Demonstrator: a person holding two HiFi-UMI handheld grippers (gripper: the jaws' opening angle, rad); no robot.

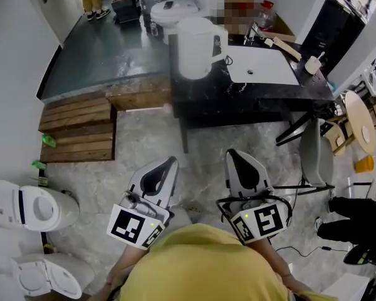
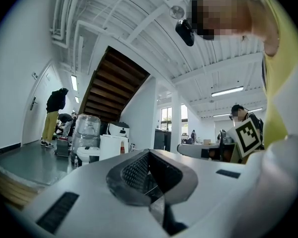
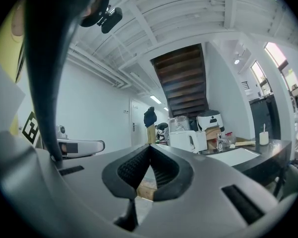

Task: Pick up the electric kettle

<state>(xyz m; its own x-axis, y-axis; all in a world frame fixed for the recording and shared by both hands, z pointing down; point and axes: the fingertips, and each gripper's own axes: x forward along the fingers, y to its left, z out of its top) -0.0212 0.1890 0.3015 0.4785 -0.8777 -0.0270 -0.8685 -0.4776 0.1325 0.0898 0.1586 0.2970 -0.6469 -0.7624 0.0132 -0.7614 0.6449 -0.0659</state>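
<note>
The white electric kettle (image 1: pixel 197 46) stands upright on the left end of a dark counter (image 1: pixel 313 93), well ahead of both grippers. My left gripper (image 1: pixel 172 160) and right gripper (image 1: pixel 232 152) are held side by side low over the stone floor. Both point toward the counter, shut and empty. In the left gripper view the kettle (image 2: pixel 111 147) shows far off, left of the shut tips of the left gripper (image 2: pixel 149 152). In the right gripper view the kettle (image 3: pixel 187 141) sits right of the shut tips of the right gripper (image 3: pixel 150 147).
A white sink (image 1: pixel 263 64) lies in the counter beside the kettle, with a tap and a cup behind. Wooden steps (image 1: pixel 81 127) rise at the left. Toilets (image 1: pixel 25 205) stand at the far left, a grey chair (image 1: pixel 313 152) and a round wooden stool (image 1: pixel 360 121) at the right.
</note>
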